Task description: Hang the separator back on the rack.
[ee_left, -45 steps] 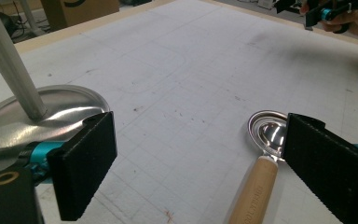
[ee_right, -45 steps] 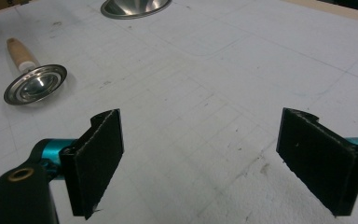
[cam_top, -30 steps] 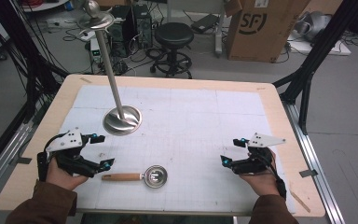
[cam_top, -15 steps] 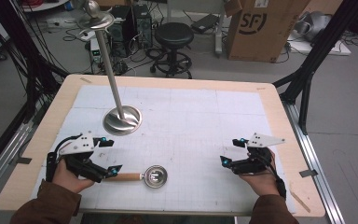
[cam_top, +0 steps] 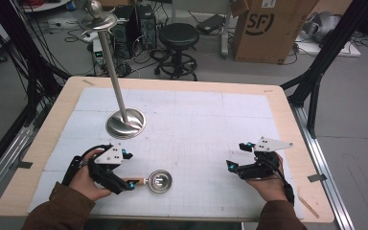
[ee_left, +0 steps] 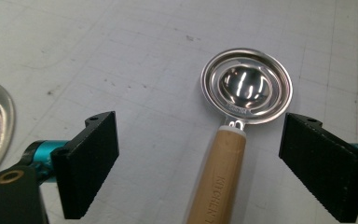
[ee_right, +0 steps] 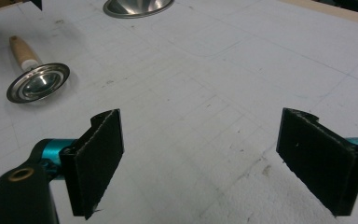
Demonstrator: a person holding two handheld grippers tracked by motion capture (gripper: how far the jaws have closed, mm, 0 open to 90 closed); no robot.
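My left gripper [cam_top: 124,178] sits at the near left of the table [cam_top: 278,103], jaws wide but just closing a little, with the wooden handle [ee_left: 216,177] of the scoop [cam_top: 157,181] lying between them; the pads aren't touching it. The scoop lies flat on the white mat [cam_top: 196,124], its metal bowl [ee_left: 247,87] pointing right, just past my jaws. My right gripper [cam_top: 235,158] rests at the near right, jaws wide with nothing between them, well apart from the scoop. Far left of the scoop stands the steel stand [cam_top: 125,122], its pole rising from a round base.
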